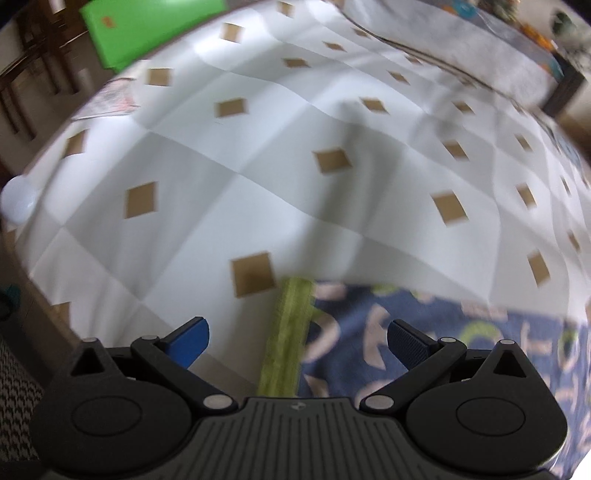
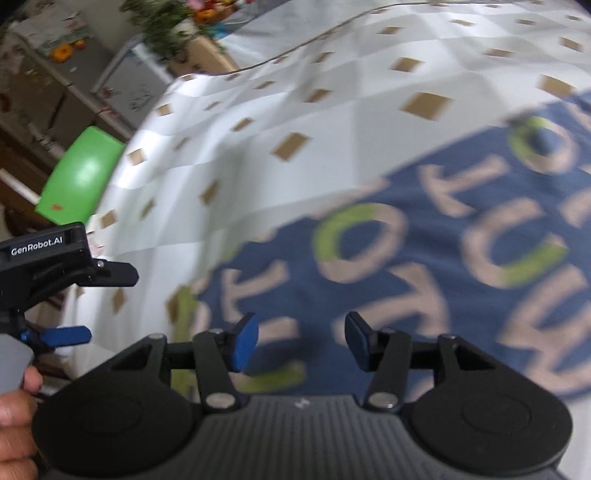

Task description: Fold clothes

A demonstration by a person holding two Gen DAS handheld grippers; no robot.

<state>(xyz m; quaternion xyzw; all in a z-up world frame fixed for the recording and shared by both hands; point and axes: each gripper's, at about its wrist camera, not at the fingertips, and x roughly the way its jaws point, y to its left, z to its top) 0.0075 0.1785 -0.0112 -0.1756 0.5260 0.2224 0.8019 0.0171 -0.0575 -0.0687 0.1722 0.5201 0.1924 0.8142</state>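
Garment (image 2: 424,266): navy fabric printed with pale and lime letters, lime ribbed hem (image 1: 286,332), lying flat on the desk (image 1: 258,177). Right gripper (image 2: 301,341) hovers over it, jaws partly apart, holding nothing. Left gripper (image 1: 297,339) wide, empty, straddling the hem; fabric spreads toward 3 o'clock. Desk cloth white with tan diamonds, creased, bare toward 12 o'clock. Green board (image 1: 147,29) at 11 o'clock edge.

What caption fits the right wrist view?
Open right gripper above a blue lettered garment on a white cloth.
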